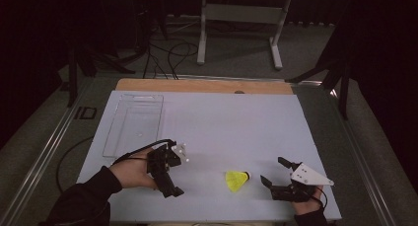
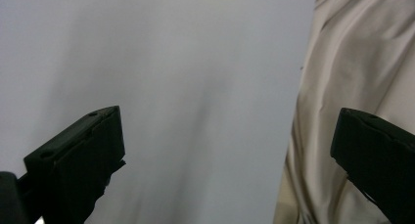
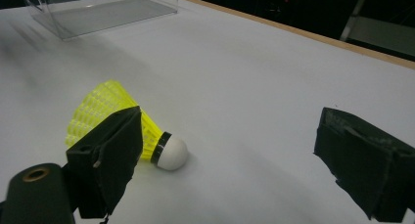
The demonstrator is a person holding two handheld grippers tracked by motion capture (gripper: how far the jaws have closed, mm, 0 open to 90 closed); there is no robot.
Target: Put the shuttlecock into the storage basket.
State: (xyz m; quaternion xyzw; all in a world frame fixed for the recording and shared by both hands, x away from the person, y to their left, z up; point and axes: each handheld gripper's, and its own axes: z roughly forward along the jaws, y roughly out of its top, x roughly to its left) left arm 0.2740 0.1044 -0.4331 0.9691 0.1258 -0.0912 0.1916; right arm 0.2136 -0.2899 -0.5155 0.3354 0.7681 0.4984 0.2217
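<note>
Right gripper (image 1: 274, 172) jaws gape beside yellow shuttlecock (image 1: 237, 180); clear tray (image 1: 134, 121) well apart.

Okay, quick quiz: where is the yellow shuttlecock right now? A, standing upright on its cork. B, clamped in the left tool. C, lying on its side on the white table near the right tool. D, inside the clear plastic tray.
C: the shuttlecock lies on its side on the white table, just ahead of the open right tool, untouched, far from the clear tray.
</note>
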